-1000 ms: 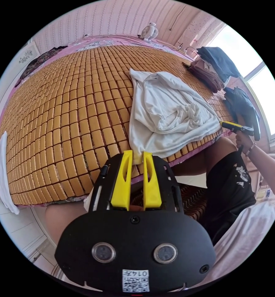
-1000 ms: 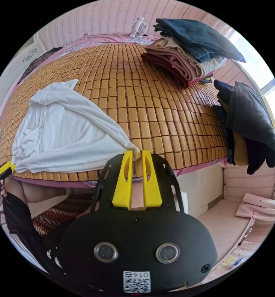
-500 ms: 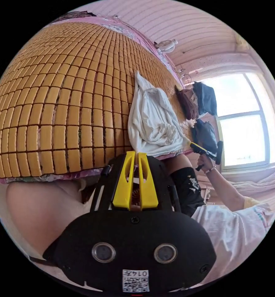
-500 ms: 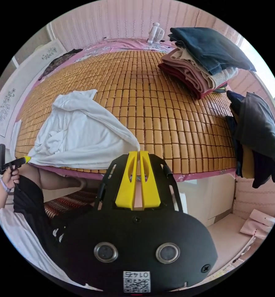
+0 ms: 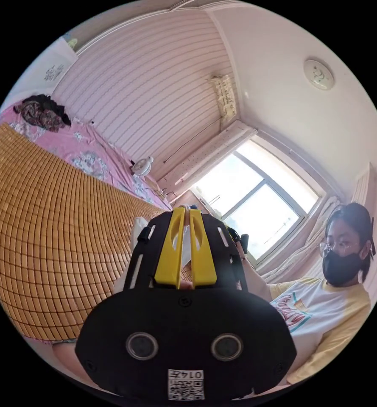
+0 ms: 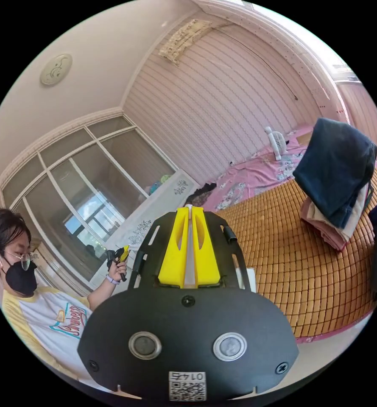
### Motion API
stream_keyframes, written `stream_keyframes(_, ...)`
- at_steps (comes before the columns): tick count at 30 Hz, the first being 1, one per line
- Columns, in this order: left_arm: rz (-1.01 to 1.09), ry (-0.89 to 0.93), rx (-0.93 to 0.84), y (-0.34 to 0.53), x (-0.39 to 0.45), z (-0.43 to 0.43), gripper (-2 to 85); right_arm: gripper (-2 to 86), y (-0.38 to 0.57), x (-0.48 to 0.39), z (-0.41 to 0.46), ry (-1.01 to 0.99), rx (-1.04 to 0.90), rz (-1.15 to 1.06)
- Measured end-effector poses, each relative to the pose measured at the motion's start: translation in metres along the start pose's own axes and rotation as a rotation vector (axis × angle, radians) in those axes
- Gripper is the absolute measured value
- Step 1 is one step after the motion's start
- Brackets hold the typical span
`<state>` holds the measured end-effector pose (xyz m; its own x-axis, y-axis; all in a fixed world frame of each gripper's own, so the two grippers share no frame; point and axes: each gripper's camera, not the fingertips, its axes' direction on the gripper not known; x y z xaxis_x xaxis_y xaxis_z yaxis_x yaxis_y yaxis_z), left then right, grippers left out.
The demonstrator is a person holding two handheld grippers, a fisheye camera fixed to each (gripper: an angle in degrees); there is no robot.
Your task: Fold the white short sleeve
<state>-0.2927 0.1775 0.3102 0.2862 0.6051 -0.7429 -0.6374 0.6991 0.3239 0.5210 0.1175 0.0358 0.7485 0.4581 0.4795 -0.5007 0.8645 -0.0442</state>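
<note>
Both cameras are tilted up toward wall and ceiling.

Left gripper (image 5: 185,210): its 2 yellow jaws stand nearly together, with a strip of the white short-sleeve cotton shirt (image 5: 187,239) pinched between them near the tips. More white cloth shows beside the gripper body, hanging toward the woven bamboo mat bed (image 5: 48,237).

Right gripper (image 6: 189,207): jaws close together, a thin pale band of the shirt (image 6: 190,250) running down the slot between them. Judged clamped on fabric.

The left gripper also appears small in the right gripper view (image 6: 121,254), held in the person's hand (image 6: 119,268) and raised beside the window. How the garment hangs between the 2 grippers is hidden behind the gripper bodies.

Handling, as judgement: light, limp knit; no stiffness, so it will drape and bunch wherever unsupported. Not fragile. Thin cloth can creep out of a narrow pinch, so hold should be on doubled edges, hem or shoulder seams, at 2 matching corners to spread it square.

Also on the bed: a stack of folded clothes topped with a dark blue garment (image 6: 334,178), and a small white desk fan (image 6: 276,142) at the far edge.
</note>
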Motion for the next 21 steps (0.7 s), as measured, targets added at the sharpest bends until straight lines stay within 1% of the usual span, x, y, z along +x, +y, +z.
stream_keyframes(2,0.077,0.022,0.077,-0.011,0.029,-0.028,-0.8,0.5,-0.014,-0.022,-0.027,-0.102,0.078,-0.073)
stream_keyframes(5,0.195,0.003,0.157,-0.016,0.075,-0.069,-0.8,0.5,-0.023,-0.047,-0.055,-0.167,0.132,-0.163)
stream_keyframes(7,0.261,-0.045,0.183,-0.012,0.1,-0.09,-0.8,0.5,-0.023,-0.062,-0.066,-0.165,0.136,-0.224)
stream_keyframes(8,0.307,-0.096,0.192,-0.008,0.116,-0.102,-0.8,0.5,-0.022,-0.07,-0.072,-0.158,0.131,-0.262)
stream_keyframes(10,0.352,-0.169,0.177,0.0,0.137,-0.115,-0.8,0.4,-0.017,-0.081,-0.08,-0.155,0.141,-0.302)
stream_keyframes(11,0.386,-0.159,0.179,0.005,0.149,-0.124,-0.8,0.4,-0.013,-0.085,-0.09,-0.168,0.182,-0.308)
stream_keyframes(12,0.416,-0.101,0.214,0.011,0.161,-0.135,-0.8,0.4,-0.011,-0.086,-0.095,-0.182,0.203,-0.307)
stream_keyframes(15,0.456,-0.006,0.312,0.019,0.191,-0.167,-0.8,0.4,-0.009,-0.092,-0.125,-0.313,0.277,-0.309)
stream_keyframes(17,0.506,0.002,0.354,0.022,0.213,-0.185,-0.8,0.5,-0.006,-0.105,-0.147,-0.393,0.321,-0.358)
stream_keyframes(19,0.602,-0.011,0.384,0.027,0.239,-0.199,-0.8,0.4,-0.001,-0.119,-0.164,-0.41,0.382,-0.407)
stream_keyframes(21,0.745,-0.11,0.418,0.036,0.276,-0.212,-0.7,0.4,0.002,-0.132,-0.177,-0.434,0.433,-0.451)
